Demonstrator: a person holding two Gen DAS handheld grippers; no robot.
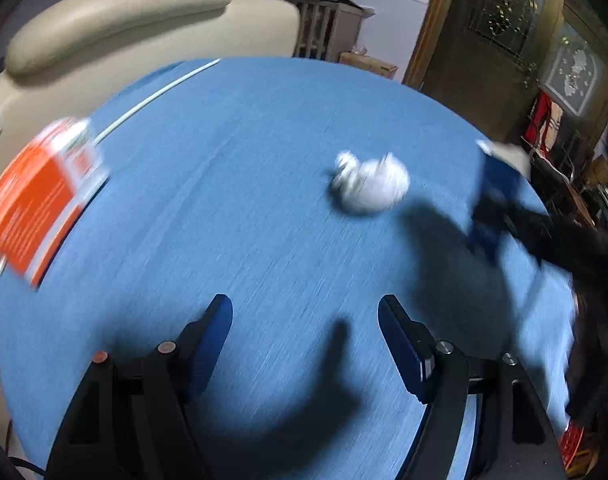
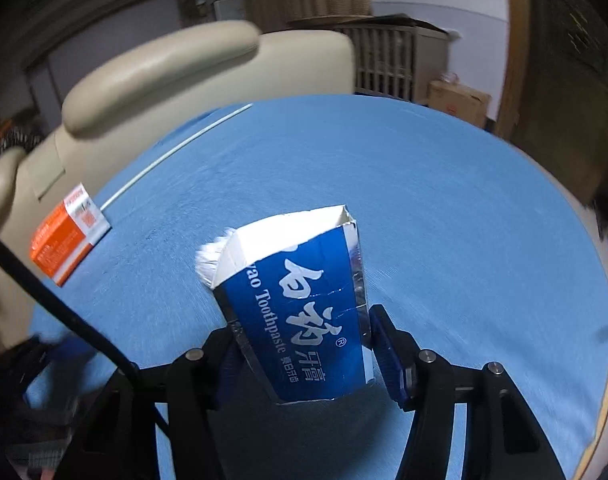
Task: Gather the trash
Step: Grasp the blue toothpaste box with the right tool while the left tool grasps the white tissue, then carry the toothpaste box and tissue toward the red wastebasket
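Observation:
A blue toothpaste box (image 2: 304, 312), torn open at its top, stands up off the table between the fingers of my right gripper (image 2: 300, 324), whose pads press on both of its sides. The left wrist view shows that gripper (image 1: 500, 208) at the right, blurred, with the box (image 1: 498, 176). A crumpled white paper ball (image 1: 370, 184) lies on the blue table (image 1: 244, 200), ahead and a little right of my left gripper (image 1: 304, 300), which is open with nothing between its fingers. The box hides most of the paper ball (image 2: 210, 258) in the right wrist view.
An orange and white carton (image 1: 44, 196) (image 2: 68, 236) lies at the table's left edge beside a thin white rod (image 2: 176, 152). A cream padded chair (image 2: 164, 60) stands behind the table. A black cable (image 2: 64, 300) crosses the lower left. Cabinets and a cardboard box (image 2: 458, 102) stand further back.

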